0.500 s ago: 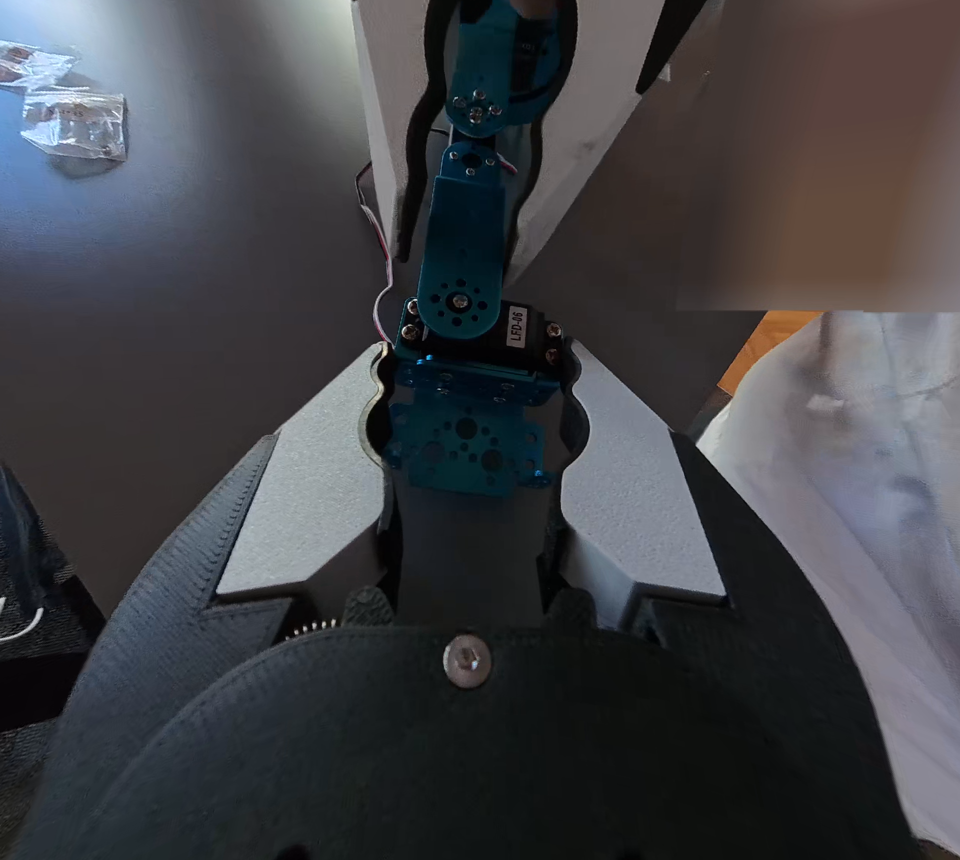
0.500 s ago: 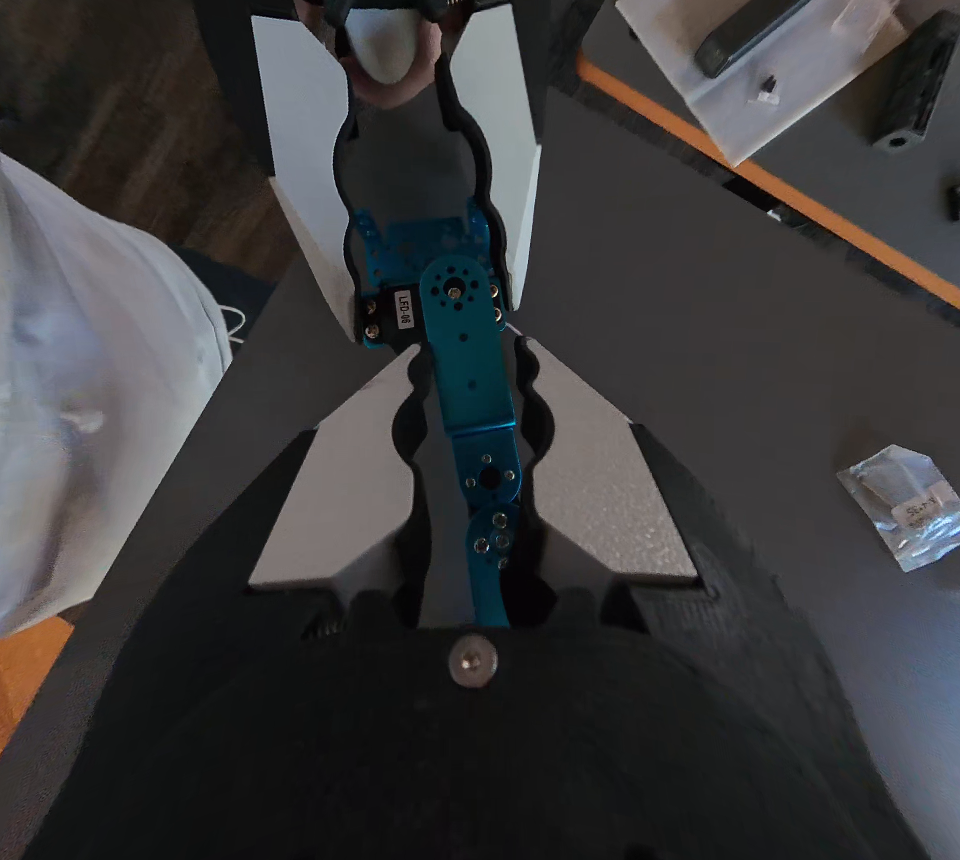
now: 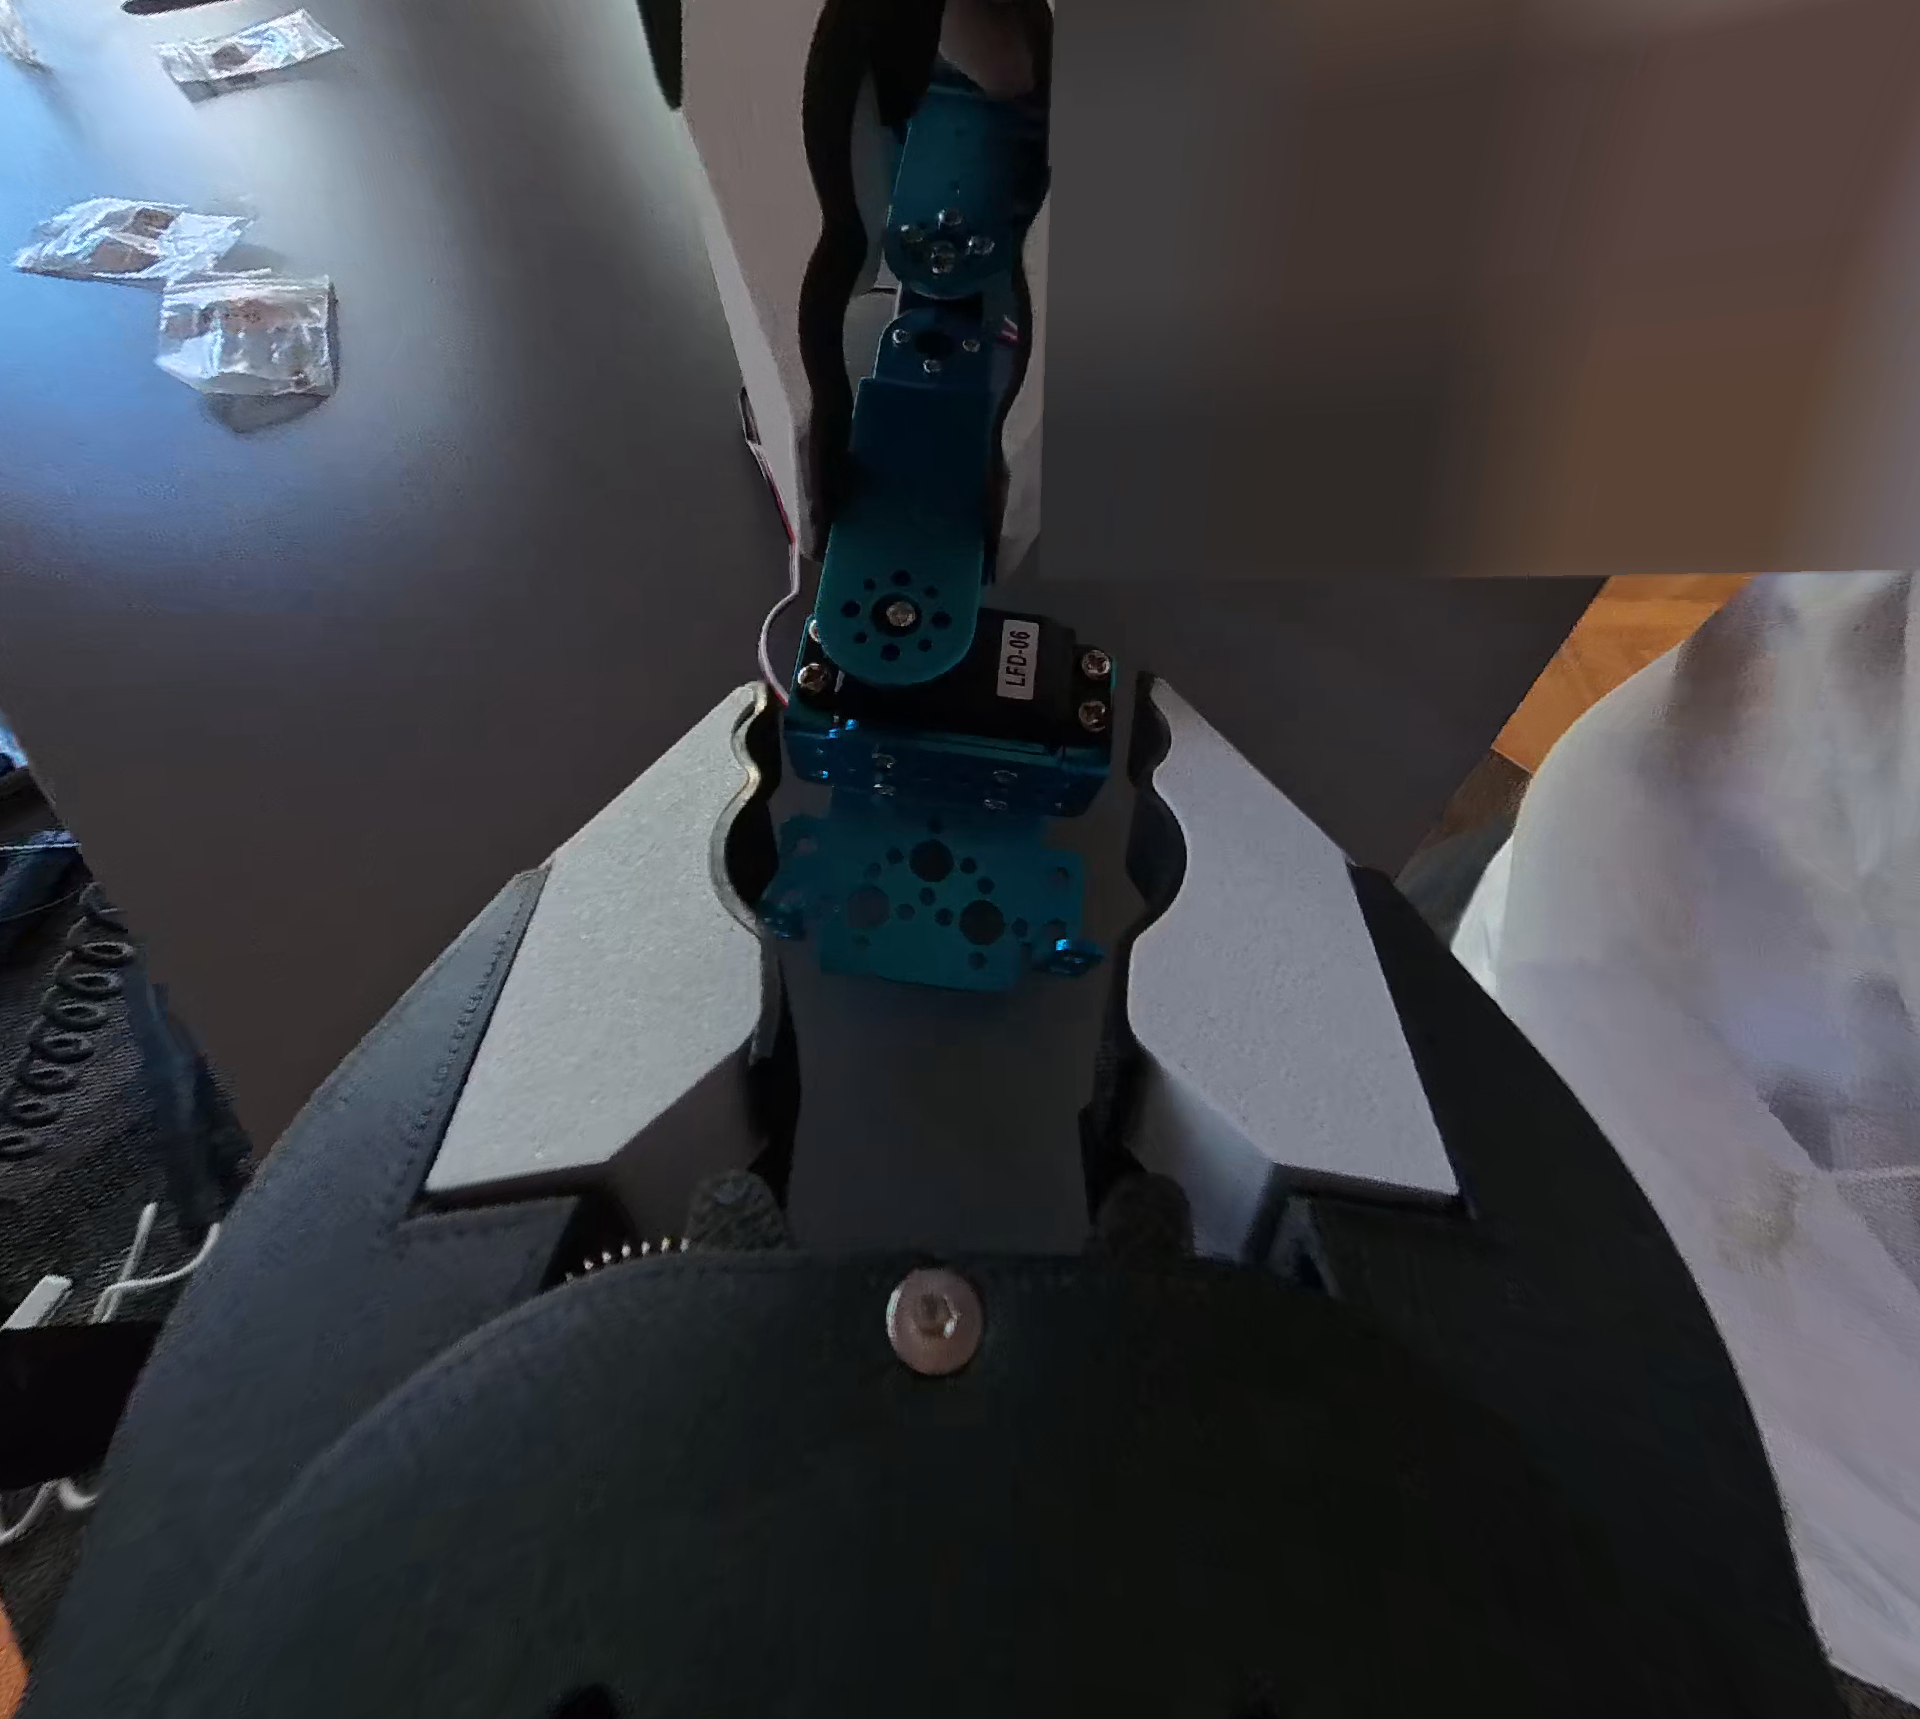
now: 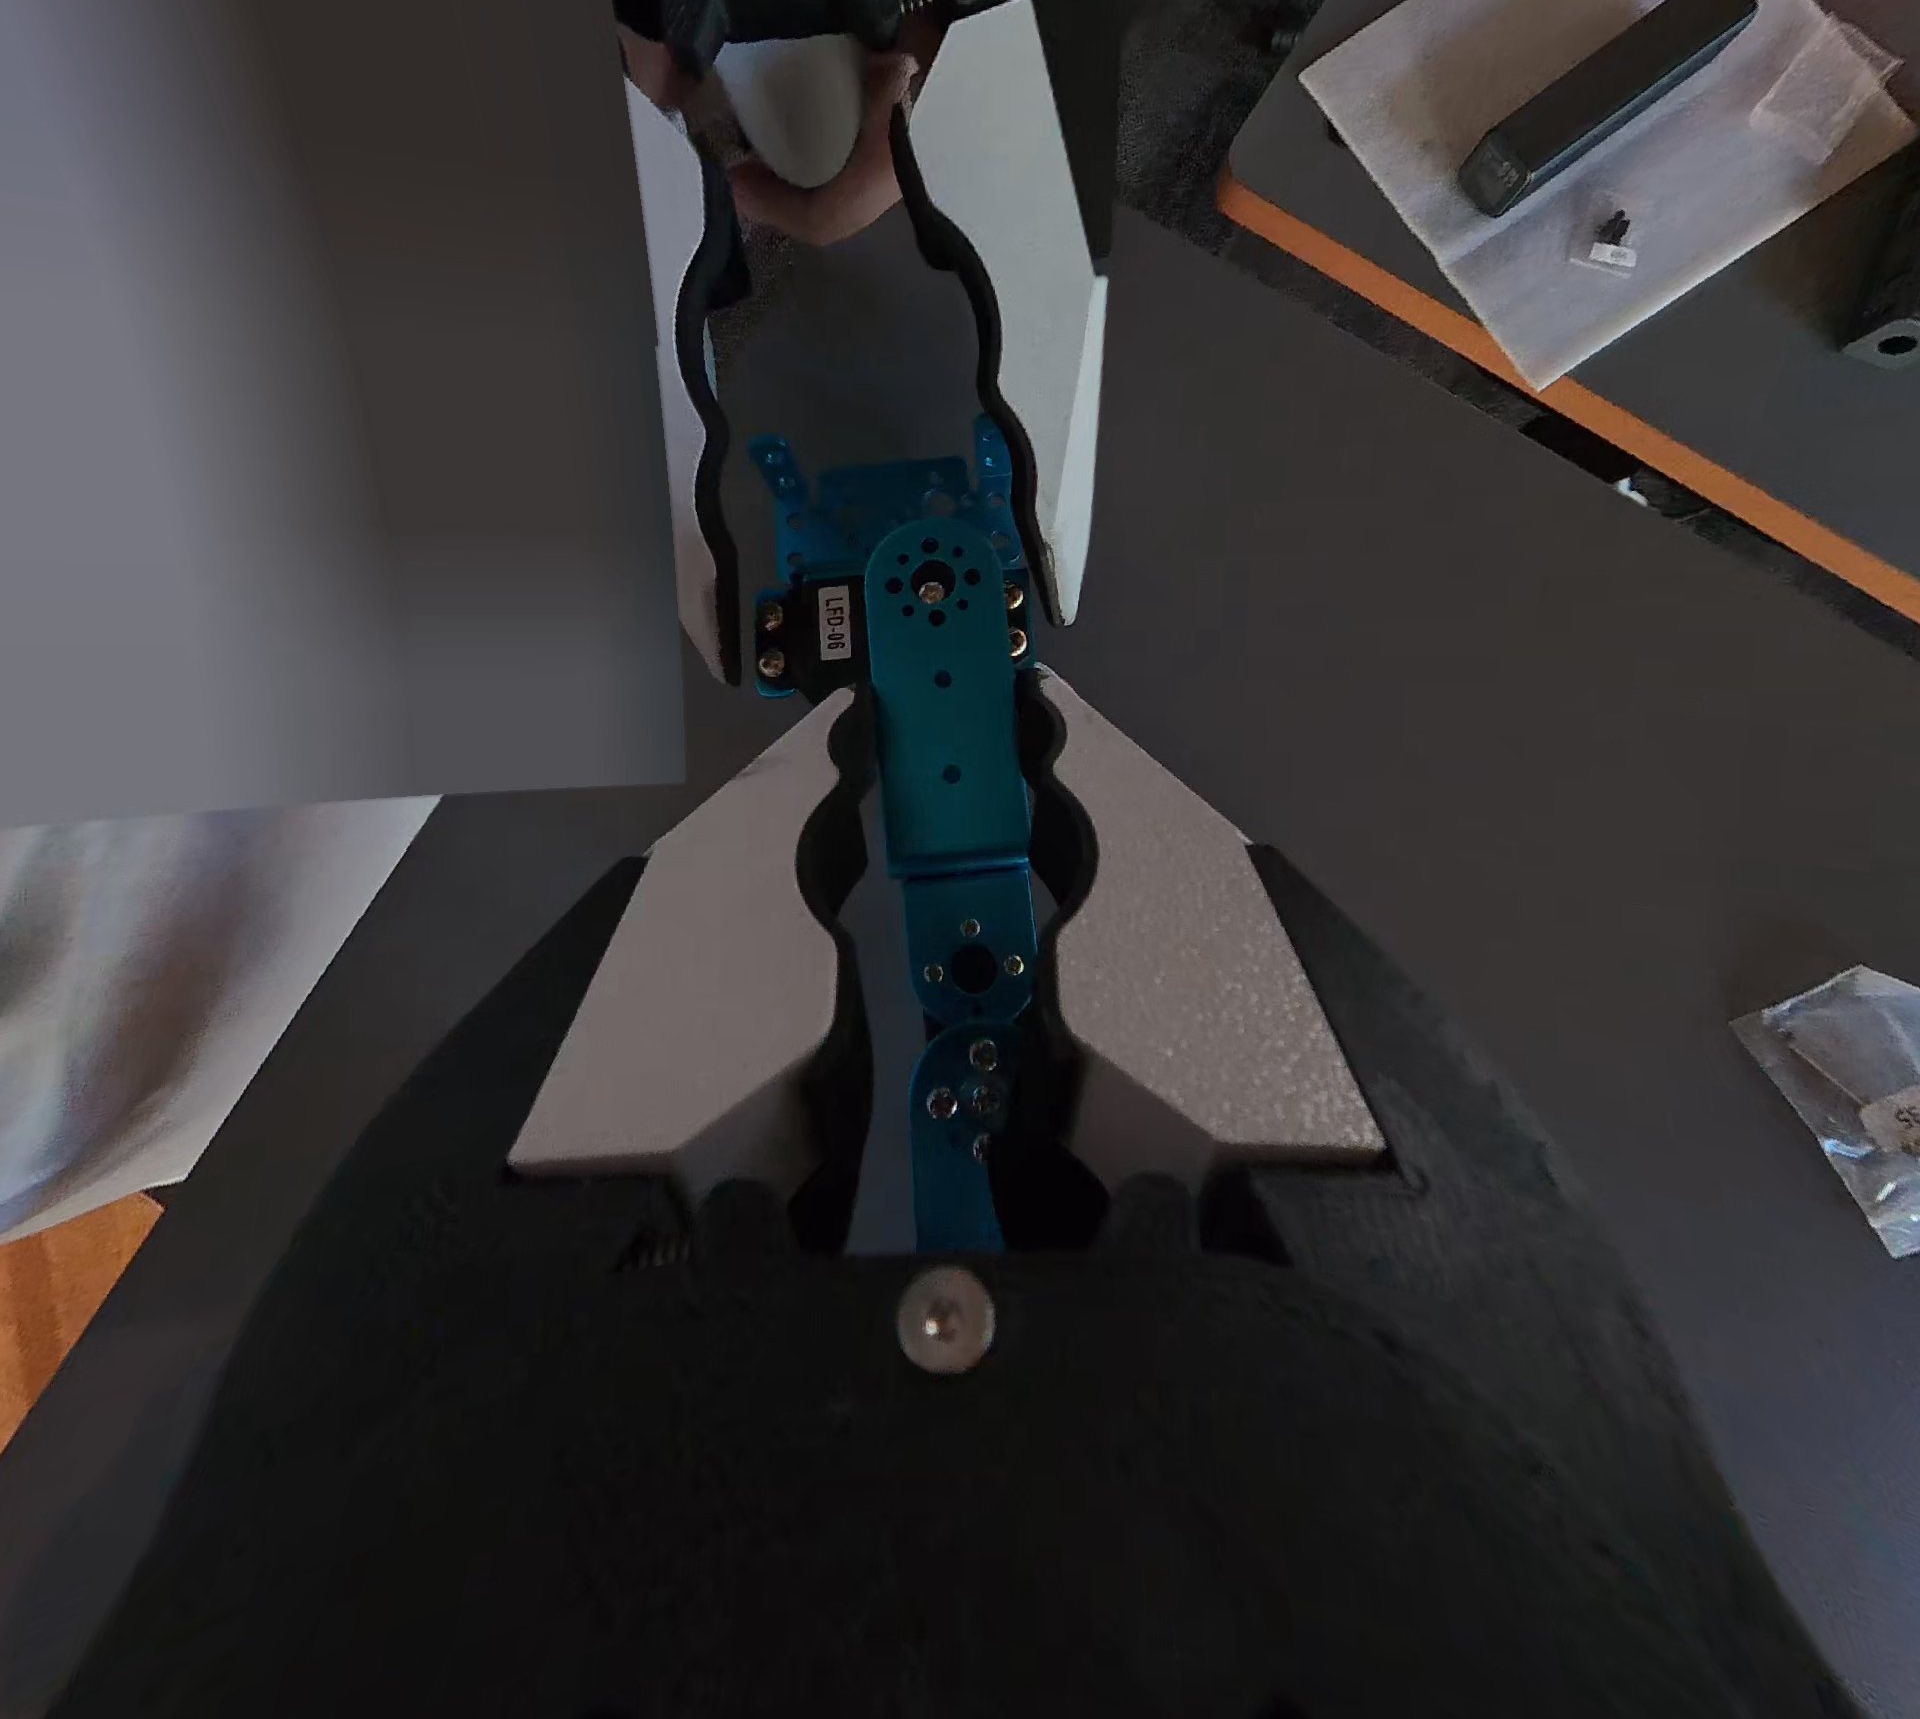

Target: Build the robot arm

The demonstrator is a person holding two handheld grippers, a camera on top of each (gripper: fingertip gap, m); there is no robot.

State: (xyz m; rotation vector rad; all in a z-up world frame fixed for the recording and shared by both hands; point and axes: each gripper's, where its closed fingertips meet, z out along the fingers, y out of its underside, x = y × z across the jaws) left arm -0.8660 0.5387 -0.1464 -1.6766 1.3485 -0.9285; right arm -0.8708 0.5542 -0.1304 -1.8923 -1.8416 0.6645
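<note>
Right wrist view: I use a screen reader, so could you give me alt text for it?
The right gripper is shut on the long arm of a blue metal servo bracket assembly, while the left gripper opposite flanks its black servo end. They are above a dark grey table; a clear plastic bag lies right, and a black bar rests on white paper behind.

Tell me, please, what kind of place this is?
Probably a hobby or robotics workbench. Both grippers hold a blue metal bracket assembly with a black servo over a dark table. Small clear parts bags lie on it, and a black bar rests on white paper.
</note>
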